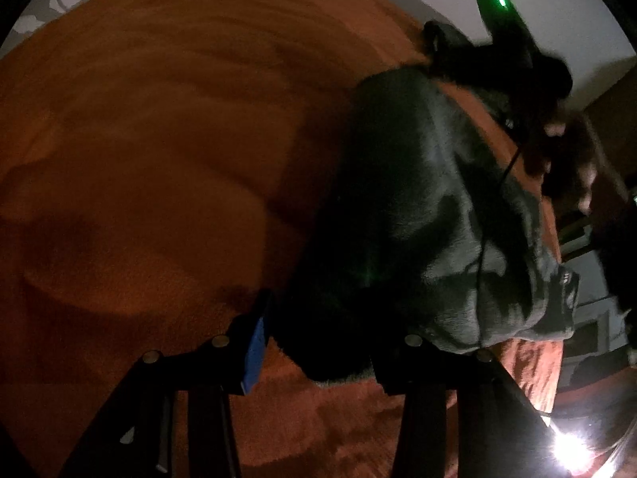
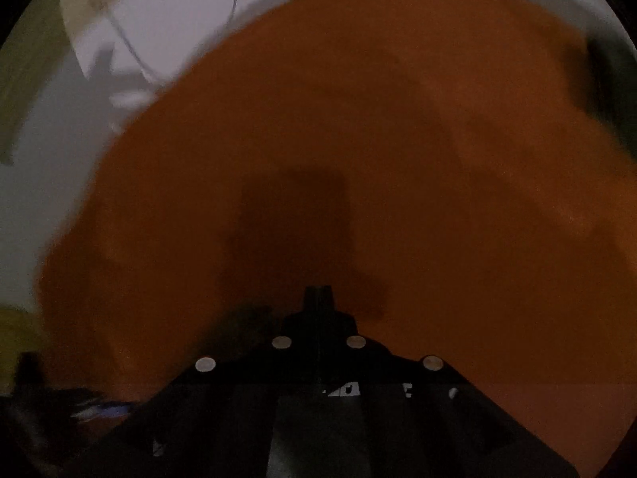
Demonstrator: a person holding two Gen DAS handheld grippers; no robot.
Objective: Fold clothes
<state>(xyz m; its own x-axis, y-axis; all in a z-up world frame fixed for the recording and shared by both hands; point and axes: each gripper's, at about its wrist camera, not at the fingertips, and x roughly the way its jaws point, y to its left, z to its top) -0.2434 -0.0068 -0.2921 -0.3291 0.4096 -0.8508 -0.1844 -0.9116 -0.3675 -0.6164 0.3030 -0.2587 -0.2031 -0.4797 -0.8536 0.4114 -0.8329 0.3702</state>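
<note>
A: How many items are shown, and where is the garment relative to each tool?

B: One dark garment [image 1: 418, 215] is counted, laid on one orange bedspread [image 1: 159, 139]. It is bunched between the fingers of the left tool [image 1: 322, 342], whose jaws are seen partly spread around a fold of the cloth; whether the pads actually press on it cannot be told. Ahead and to the right of that tool, the right tool [image 1: 497, 55] is seen with a person's hand [image 1: 565, 159] behind it.

A: What is the state of the right tool?

B: In its own view the right tool [image 2: 317, 292] is shown pressed together, with nothing pinched; only bare bedspread [image 2: 318, 127] lies ahead of it. A dark patch at the far right edge may be the garment [image 2: 613, 91], but it is cut off.

A: What is hard to make out?

B: Both views are dim and blurred. One bright light [image 1: 567, 444] glares at the lower right of the left tool. A thin cord [image 1: 489, 215] is traced across the garment.
</note>
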